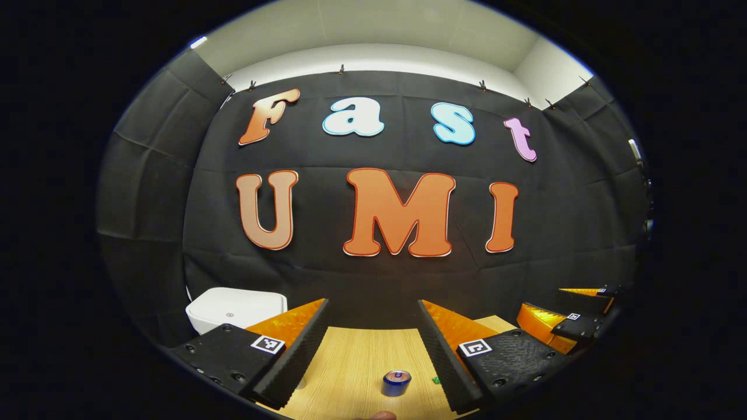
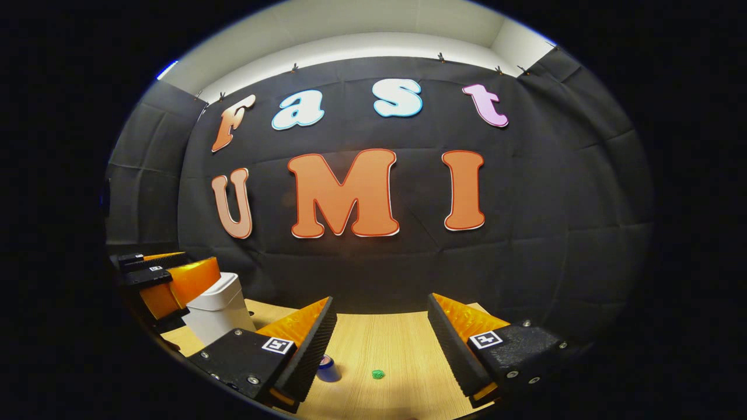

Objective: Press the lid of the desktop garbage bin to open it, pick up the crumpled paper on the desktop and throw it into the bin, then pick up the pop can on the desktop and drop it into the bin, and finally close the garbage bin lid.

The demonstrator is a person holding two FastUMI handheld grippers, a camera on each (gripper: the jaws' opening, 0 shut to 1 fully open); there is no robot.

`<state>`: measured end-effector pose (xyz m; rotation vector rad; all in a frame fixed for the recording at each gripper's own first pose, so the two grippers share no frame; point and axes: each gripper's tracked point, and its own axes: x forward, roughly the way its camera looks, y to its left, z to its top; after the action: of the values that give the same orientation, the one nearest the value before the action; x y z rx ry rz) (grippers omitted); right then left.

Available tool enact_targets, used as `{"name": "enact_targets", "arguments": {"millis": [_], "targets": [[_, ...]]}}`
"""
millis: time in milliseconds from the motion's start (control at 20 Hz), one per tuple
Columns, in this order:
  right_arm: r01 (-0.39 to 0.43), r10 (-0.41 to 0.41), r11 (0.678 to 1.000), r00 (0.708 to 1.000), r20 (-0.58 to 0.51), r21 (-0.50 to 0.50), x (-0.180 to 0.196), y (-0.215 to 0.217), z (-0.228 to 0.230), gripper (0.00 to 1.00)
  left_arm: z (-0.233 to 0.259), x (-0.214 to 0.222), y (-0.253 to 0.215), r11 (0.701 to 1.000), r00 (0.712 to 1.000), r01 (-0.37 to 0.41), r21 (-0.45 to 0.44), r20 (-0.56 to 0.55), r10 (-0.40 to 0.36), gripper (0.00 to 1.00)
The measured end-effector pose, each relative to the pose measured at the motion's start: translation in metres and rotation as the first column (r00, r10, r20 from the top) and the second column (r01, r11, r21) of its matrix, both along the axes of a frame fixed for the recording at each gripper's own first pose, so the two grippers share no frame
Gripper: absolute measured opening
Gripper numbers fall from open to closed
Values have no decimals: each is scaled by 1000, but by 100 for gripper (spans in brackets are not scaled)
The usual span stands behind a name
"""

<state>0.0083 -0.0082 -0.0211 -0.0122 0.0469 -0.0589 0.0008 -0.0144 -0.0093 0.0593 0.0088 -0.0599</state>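
1. Hovering above the table [image 1: 362, 356], the left gripper [image 1: 373, 344] has its fingers apart, holding nothing.
2. Can [image 1: 397, 382] stands low centre; bin [image 1: 233, 306], lid seemingly shut, lower left.
3. Right gripper [image 2: 382, 341] gapes too; a green speck [image 2: 378, 374], perhaps paper, lies between.

A recording booth: black cloth wall [image 1: 373, 280] clipped up under a white ceiling [image 1: 373, 29], behind a wooden surface [image 1: 362, 356].

The table [image 1: 362, 356] looks like pale wood with a fine straight grain and a matt finish. The bin [image 1: 233, 306] seems smooth white plastic with a soft sheen. The can [image 1: 396, 383] is shiny metal, blue-sided. The wall [image 2: 554, 233] is matt black cloth, creased and seamed.
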Motion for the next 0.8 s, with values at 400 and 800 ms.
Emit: {"name": "enact_targets", "arguments": {"millis": [400,800], "targets": [[-3,3,1000,1000,-16,-4,3,-1,-6,93,0,2,1,1000,1000,-3,3,1,3,90],[-19,18,1000,997,-79,-3,15,-1,-37,93,-2,3,6,1000,1000,-12,21,-4,12,92]]}}
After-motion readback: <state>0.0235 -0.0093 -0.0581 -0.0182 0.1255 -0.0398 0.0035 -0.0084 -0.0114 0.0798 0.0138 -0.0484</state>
